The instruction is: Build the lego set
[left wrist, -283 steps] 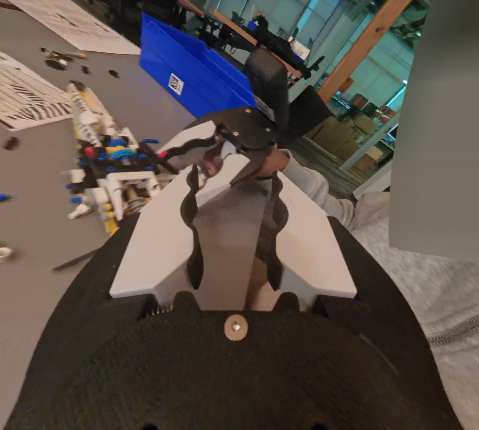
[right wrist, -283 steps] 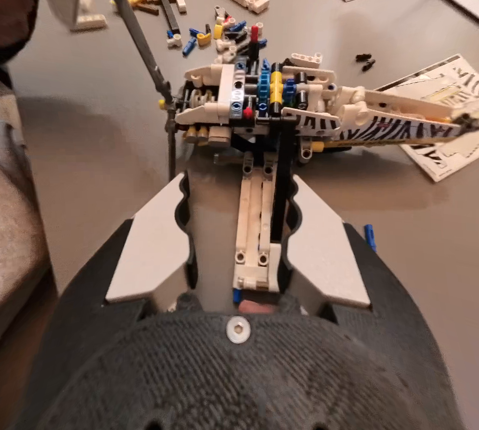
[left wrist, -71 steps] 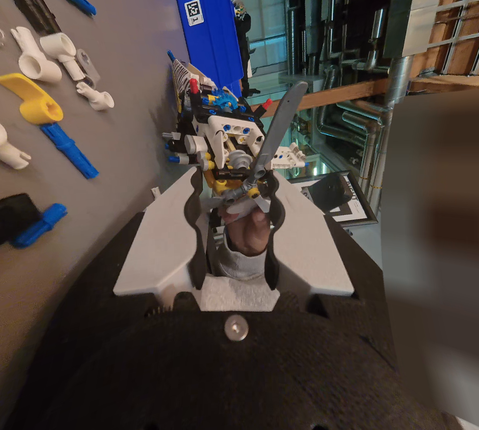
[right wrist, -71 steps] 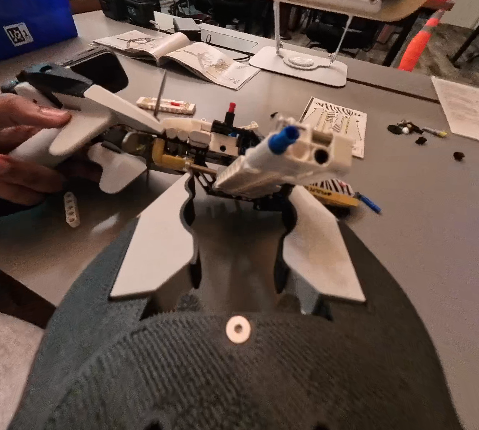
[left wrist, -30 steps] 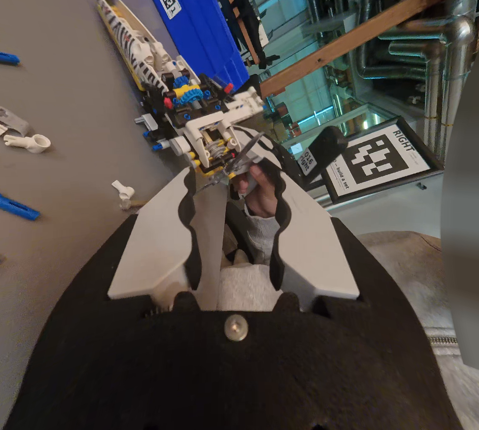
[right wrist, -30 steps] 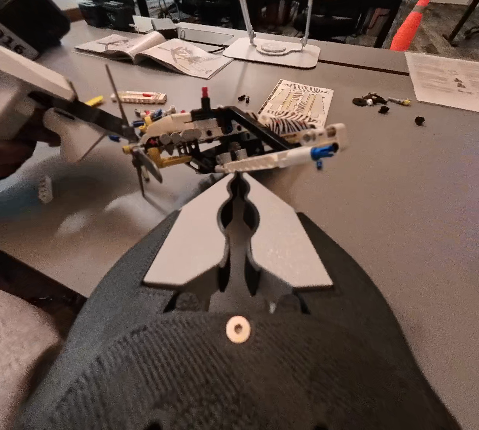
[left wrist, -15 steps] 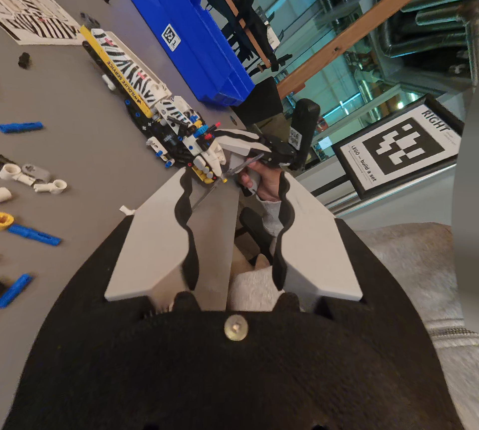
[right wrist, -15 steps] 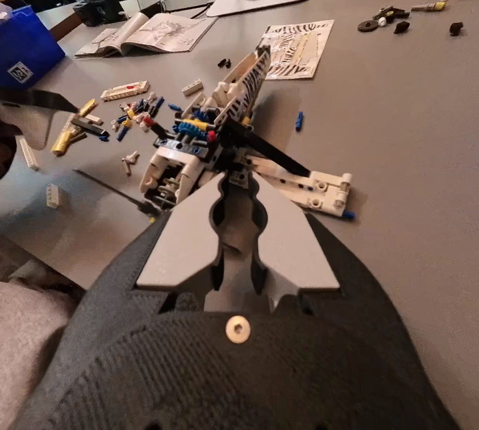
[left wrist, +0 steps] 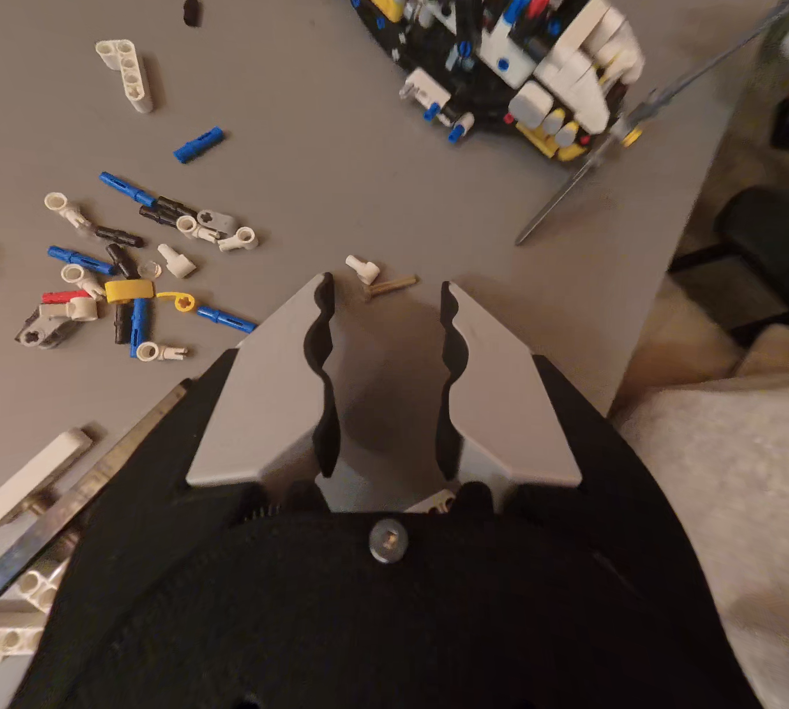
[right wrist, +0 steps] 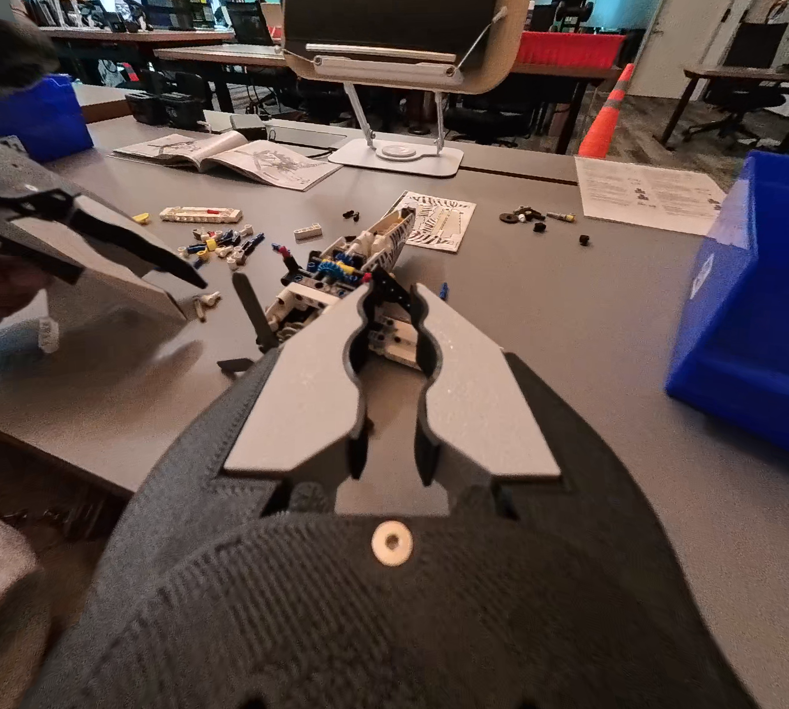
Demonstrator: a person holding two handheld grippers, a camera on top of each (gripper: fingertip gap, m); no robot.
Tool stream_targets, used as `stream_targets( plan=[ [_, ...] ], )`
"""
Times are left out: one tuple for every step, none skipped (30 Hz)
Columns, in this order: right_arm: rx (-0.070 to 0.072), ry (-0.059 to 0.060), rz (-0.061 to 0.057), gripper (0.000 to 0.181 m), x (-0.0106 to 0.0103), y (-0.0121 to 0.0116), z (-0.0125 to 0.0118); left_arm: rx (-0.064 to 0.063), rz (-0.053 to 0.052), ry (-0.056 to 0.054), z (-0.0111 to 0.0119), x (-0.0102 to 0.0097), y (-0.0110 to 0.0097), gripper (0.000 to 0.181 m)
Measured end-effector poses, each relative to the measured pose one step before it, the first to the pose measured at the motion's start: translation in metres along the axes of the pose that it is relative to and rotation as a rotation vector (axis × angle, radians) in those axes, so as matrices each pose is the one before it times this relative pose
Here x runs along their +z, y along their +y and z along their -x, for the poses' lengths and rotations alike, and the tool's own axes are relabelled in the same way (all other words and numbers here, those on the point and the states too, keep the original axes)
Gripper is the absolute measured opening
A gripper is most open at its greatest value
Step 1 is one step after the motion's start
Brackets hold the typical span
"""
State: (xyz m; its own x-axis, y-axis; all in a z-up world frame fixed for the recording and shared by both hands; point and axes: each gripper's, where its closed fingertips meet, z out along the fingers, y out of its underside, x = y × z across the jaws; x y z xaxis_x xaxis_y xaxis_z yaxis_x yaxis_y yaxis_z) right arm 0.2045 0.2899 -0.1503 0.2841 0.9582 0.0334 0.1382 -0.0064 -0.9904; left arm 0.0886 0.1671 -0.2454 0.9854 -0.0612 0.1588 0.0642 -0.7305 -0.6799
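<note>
Now that the lego model (left wrist: 491, 31) is resting back on the table (left wrist: 324, 159), I am hovering both grippers spread and empty, the left gripper (left wrist: 384, 291) facing two loose connector pieces (left wrist: 375, 278), the right gripper (right wrist: 390, 293) just beside the model's wing.

Left wrist view dim, warm-toned; soft shadow on grey matte tabletop (left wrist: 324, 142) between gripper fingers. Far-right white, black and yellow brick aircraft model (left wrist: 504, 26) motion-blurred; loose pieces at left sharper. Right wrist view brighter, daylight from far glazed walls; left edge smeared. Wide-angle bending at edges in both; blue plastic bin (right wrist: 734, 304) stretched at right.
</note>
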Motion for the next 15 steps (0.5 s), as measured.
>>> stream_targets(
  plan=[
    [-0.0034, -0.0045, -0.0049, 0.014, -0.00056, -0.00050, 0.00138, 0.0306, 0.0124, -0.0306, 0.00100, 0.00150, 0.00088, 0.043],
    [-0.0058, -0.0013, -0.0043, 0.014, -0.00079, -0.00039, 0.00071, 0.0228, 0.0190, -0.0210, -0.00027, -0.00025, 0.00202, 0.032],
    [-0.0078, 0.0025, -0.0037, 0.014, -0.00121, -0.00027, -0.00006, 0.0120, 0.0124, -0.0112, -0.00126, -0.00039, 0.00116, 0.030],
    [-0.0085, 0.0056, -0.0038, 0.014, -0.00137, -0.00008, -0.00060, 0.0032, 0.0100, 0.0063, -0.00338, -0.00086, 0.00156, 0.022],
    [-0.0074, 0.0072, -0.0051, 0.014, -0.00146, 0.00008, -0.00110, -0.0059, 0.0095, 0.0166, -0.00428, -0.00102, 0.00156, 0.013],
    [-0.0050, 0.0065, -0.0068, 0.014, -0.00126, 0.00002, -0.00102, -0.0097, 0.0060, 0.0168, -0.00407, -0.00063, 0.00134, 0.009],
    [-0.0016, 0.0039, -0.0084, 0.013, -0.00089, 0.00029, -0.00075, -0.0036, 0.0013, 0.0156, -0.00375, -0.00021, 0.00099, 0.007],
    [0.0026, 0.0005, -0.0094, 0.013, -0.00047, 0.00034, -0.00038, 0.0012, 0.0008, 0.0118, -0.00339, -0.00008, 0.00080, 0.006],
    [0.0064, -0.0029, -0.0086, 0.013, -0.00019, 0.00053, -0.00006, 0.0004, 0.0035, 0.0079, -0.00298, -0.00013, 0.00074, 0.006],
    [0.0088, -0.0047, -0.0054, 0.013, -0.00016, 0.00076, 0.00011, 0.0003, 0.0088, 0.0104, -0.00339, -0.00019, 0.00079, 0.006],
    [0.0084, -0.0055, -0.0016, 0.013, -0.00020, 0.00116, 0.00037, 0.0013, 0.0124, 0.0170, -0.00462, -0.00040, 0.00101, 0.006],
    [0.0047, -0.0045, -0.0009, 0.013, -0.00036, 0.00083, 0.00023, -0.0035, 0.0084, 0.0114, -0.00376, -0.00004, 0.00029, 0.006],
    [0.0016, -0.0012, -0.0032, 0.013, -0.00032, -0.00018, -0.00029, -0.0047, 0.0041, 0.0019, -0.00223, 0.00021, 0.00006, 0.006],
    [0.0017, 0.0000, -0.0051, 0.013, -0.00028, -0.00106, -0.00029, -0.0026, -0.0048, -0.0039, -0.00106, -0.00011, -0.00085, 0.006],
    [0.0027, -0.0025, -0.0072, 0.012, -0.00028, -0.00176, 0.00051, -0.0083, -0.0197, -0.0121, 0.00041, -0.00111, -0.00270, 0.005]
  ],
)
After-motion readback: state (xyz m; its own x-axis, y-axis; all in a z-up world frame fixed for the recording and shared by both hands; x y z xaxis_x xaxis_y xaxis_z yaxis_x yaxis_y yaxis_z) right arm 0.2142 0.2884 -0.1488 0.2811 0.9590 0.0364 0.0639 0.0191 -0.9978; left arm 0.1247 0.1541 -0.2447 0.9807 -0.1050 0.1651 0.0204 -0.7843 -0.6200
